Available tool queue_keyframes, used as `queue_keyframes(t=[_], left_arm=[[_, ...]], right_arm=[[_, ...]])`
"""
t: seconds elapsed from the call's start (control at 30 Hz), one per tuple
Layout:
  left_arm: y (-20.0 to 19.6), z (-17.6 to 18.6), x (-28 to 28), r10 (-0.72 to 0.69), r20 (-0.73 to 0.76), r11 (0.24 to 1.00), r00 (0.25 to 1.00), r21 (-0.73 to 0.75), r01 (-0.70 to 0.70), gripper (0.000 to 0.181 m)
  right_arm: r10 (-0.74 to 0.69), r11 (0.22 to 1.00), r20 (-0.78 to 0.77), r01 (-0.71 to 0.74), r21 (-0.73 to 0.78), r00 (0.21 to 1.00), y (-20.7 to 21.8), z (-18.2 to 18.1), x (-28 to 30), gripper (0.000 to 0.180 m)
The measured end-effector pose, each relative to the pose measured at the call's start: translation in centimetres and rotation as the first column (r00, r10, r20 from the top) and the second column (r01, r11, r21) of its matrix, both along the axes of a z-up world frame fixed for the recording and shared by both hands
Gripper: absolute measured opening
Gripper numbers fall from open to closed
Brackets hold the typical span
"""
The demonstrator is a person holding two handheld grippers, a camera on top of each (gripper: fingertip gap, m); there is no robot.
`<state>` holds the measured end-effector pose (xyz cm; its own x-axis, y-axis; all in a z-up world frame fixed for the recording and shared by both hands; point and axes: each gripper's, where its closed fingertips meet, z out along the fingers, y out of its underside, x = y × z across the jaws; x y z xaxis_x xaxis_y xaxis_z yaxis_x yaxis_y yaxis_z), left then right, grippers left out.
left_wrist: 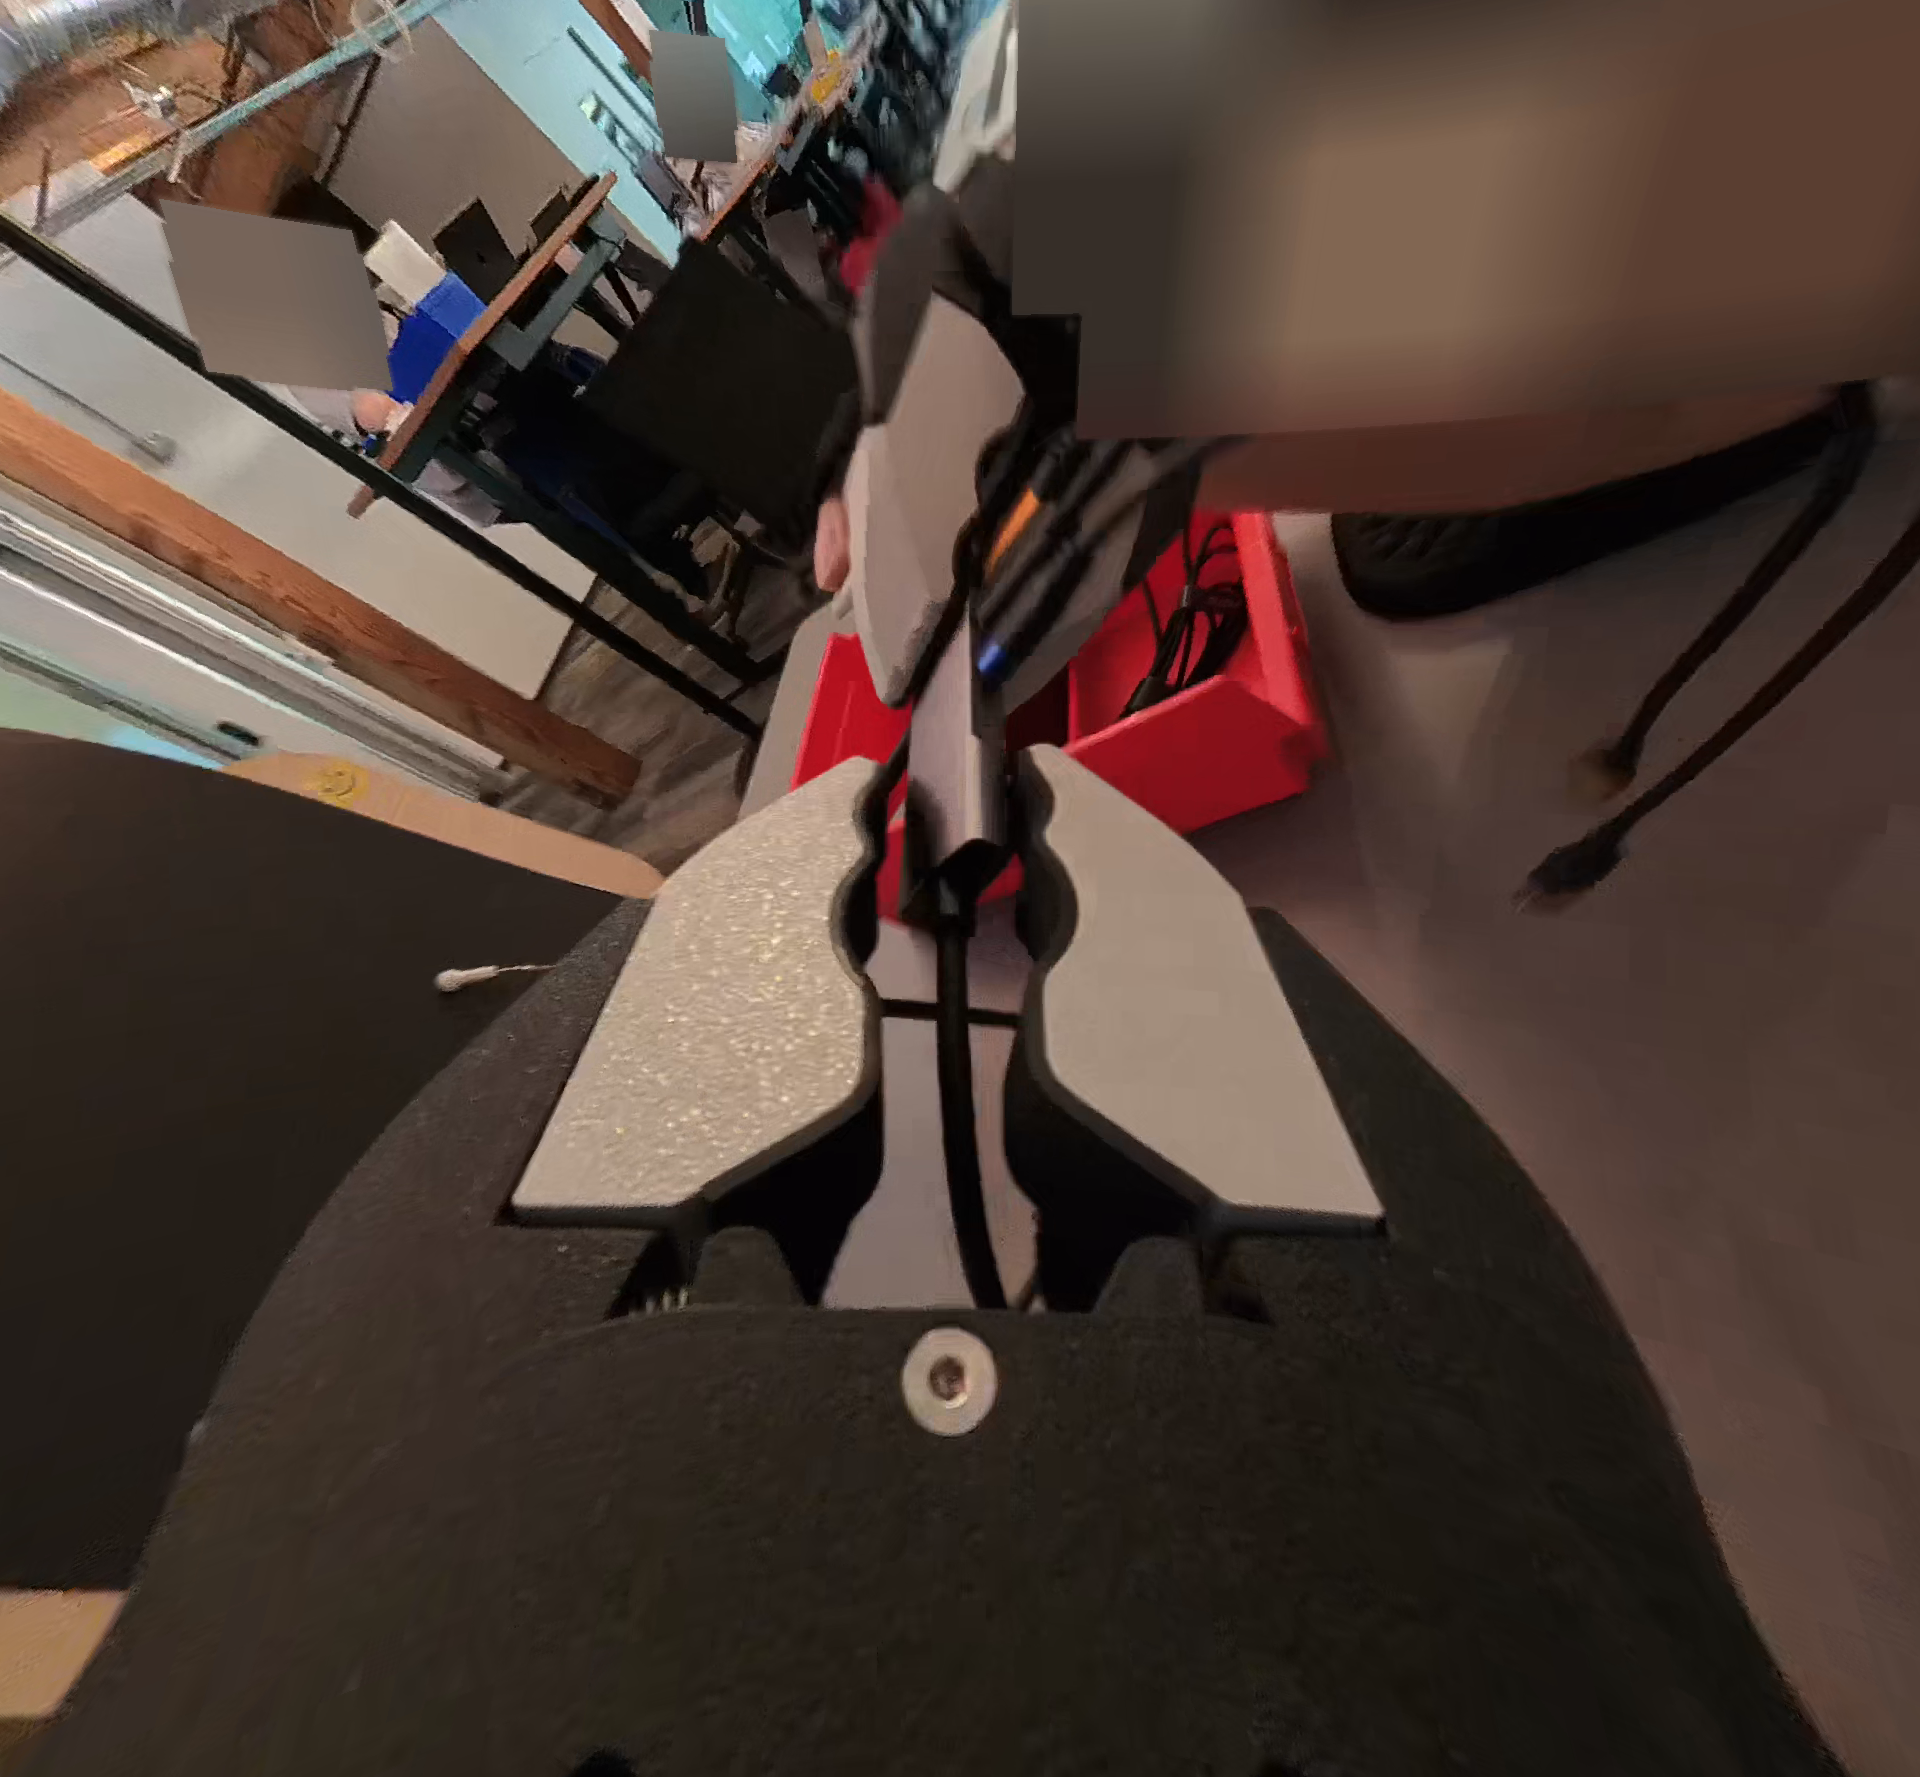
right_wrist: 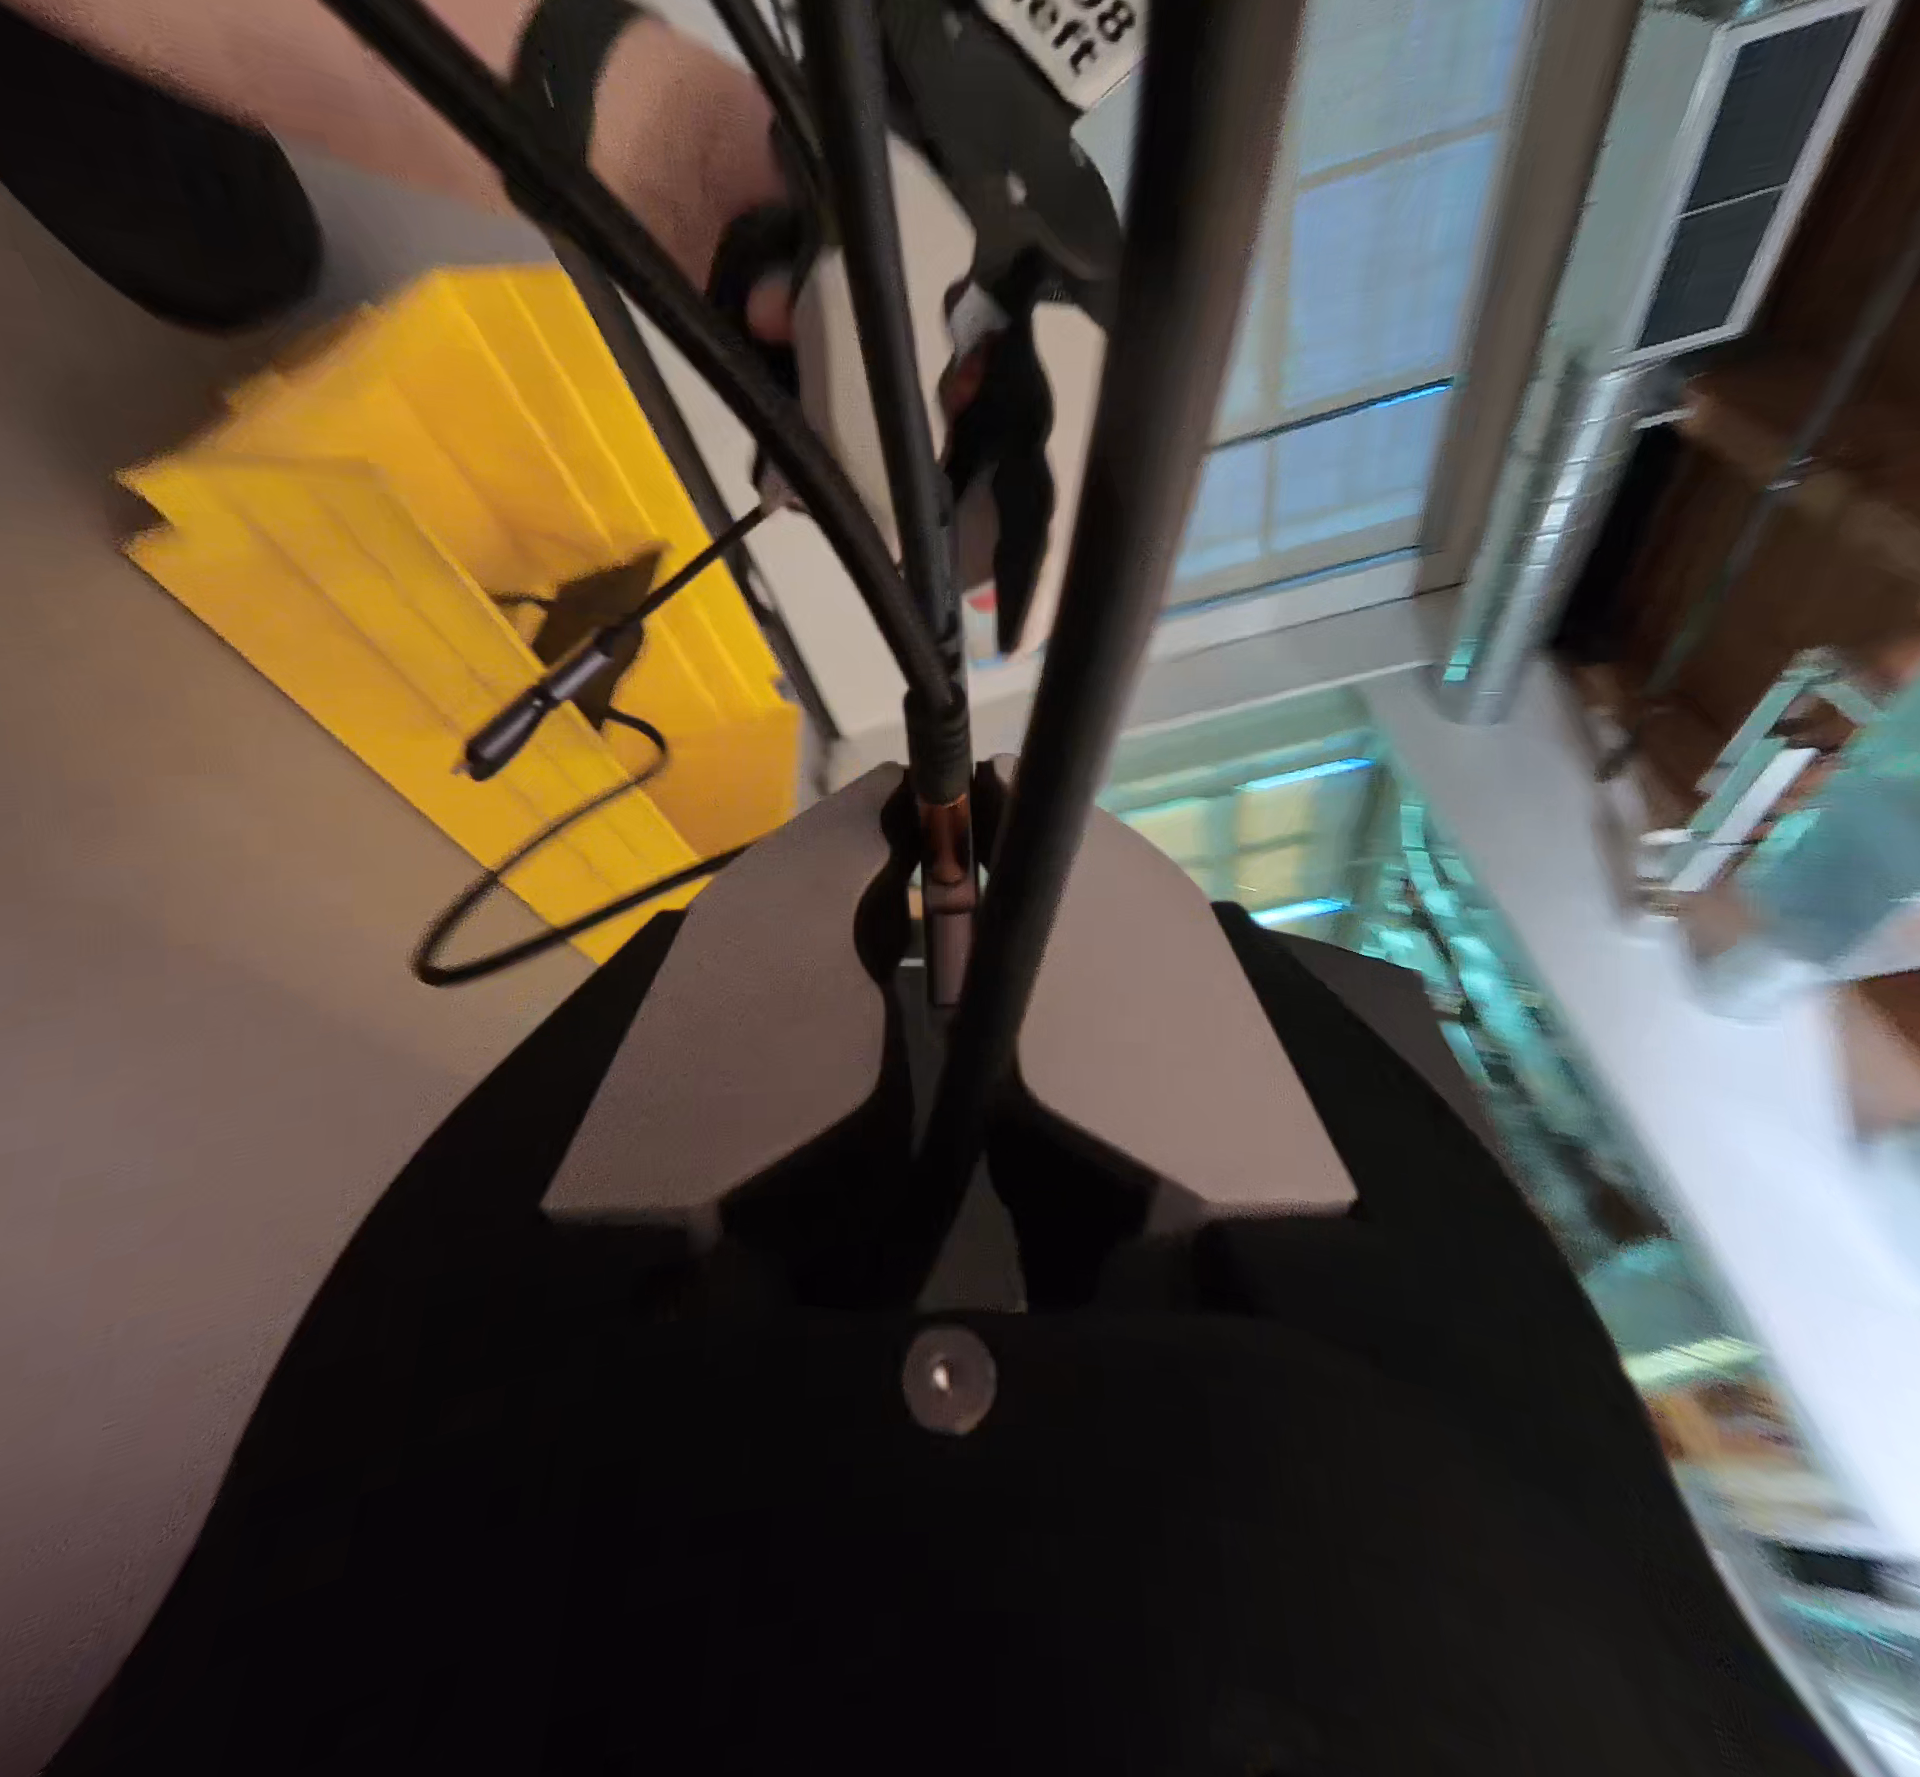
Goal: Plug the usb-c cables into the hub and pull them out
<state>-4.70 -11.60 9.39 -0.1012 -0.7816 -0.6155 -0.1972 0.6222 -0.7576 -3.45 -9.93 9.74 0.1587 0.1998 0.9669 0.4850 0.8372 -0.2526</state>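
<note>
In the left wrist view my left gripper (left_wrist: 951, 839) is shut on the grey hub (left_wrist: 951, 751), held above the table. The hub's own black cable (left_wrist: 961, 1052) runs back between the fingers. Black plugs stand at the hub's far end, one with an orange band (left_wrist: 1013, 522) and one with a blue band (left_wrist: 992, 659). My right gripper (left_wrist: 909, 501) is there beside them. In the right wrist view my right gripper (right_wrist: 940, 797) is shut on a USB-C plug with an orange band (right_wrist: 945, 818). Its cable (right_wrist: 883, 325) runs toward the left gripper (right_wrist: 997, 397). Whether this plug sits in the hub is hidden.
A red bin (left_wrist: 1195, 751) holding black cables sits on the grey table behind the hub. Two loose cable ends (left_wrist: 1564, 870) lie to the right. A yellow bin (right_wrist: 416, 501) with a cable plug (right_wrist: 551, 693) over it is at the left. A person's hand (right_wrist: 675, 138) holds the left gripper. The grippers are tip to tip, or close to it.
</note>
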Motion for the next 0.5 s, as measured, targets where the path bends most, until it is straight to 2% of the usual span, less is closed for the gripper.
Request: queue_keyframes(t=[0.1, 0.17, 0.27, 0.33, 0.5], left_arm=[[-0.9, 2.6, -1.1, -0.081, 0.126, 0.968, 0.989, -0.227, 0.108, 0.033], [-0.1, 2.8, -1.4, -0.056, 0.120, 0.949, 0.991, -0.303, 0.090, 0.036], [0.9, 1.3, -1.2, -0.005, 0.043, 0.968, 0.999, -0.250, 0.016, 0.047], [0.8, 1.0, -0.8, 0.001, 0.038, 0.972, 0.999, -0.234, 0.008, 0.047], [0.3, 0.6, -0.2, -0.048, 0.045, 0.967, 0.998, -0.247, 0.058, 0.028]], right_arm=[[-0.071, 0.981, 0.009, 0.069, 0.179, 0.997, 0.0, 0.5, -0.1, 0.011], [-0.095, 0.966, -0.013, 0.095, 0.241, 0.995, 0.0, 0.9, -0.1, 0.011], [-0.104, 0.957, -0.007, 0.102, 0.272, 0.995, 0.0, 0.8, -0.1, 0.011], [-0.097, 0.953, -0.004, 0.094, 0.289, 0.995, -0.1, 0.7, -0.2, 0.011], [-0.095, 0.938, -0.021, 0.096, 0.332, 0.995, -0.3, 0.9, -0.1, 0.011]])
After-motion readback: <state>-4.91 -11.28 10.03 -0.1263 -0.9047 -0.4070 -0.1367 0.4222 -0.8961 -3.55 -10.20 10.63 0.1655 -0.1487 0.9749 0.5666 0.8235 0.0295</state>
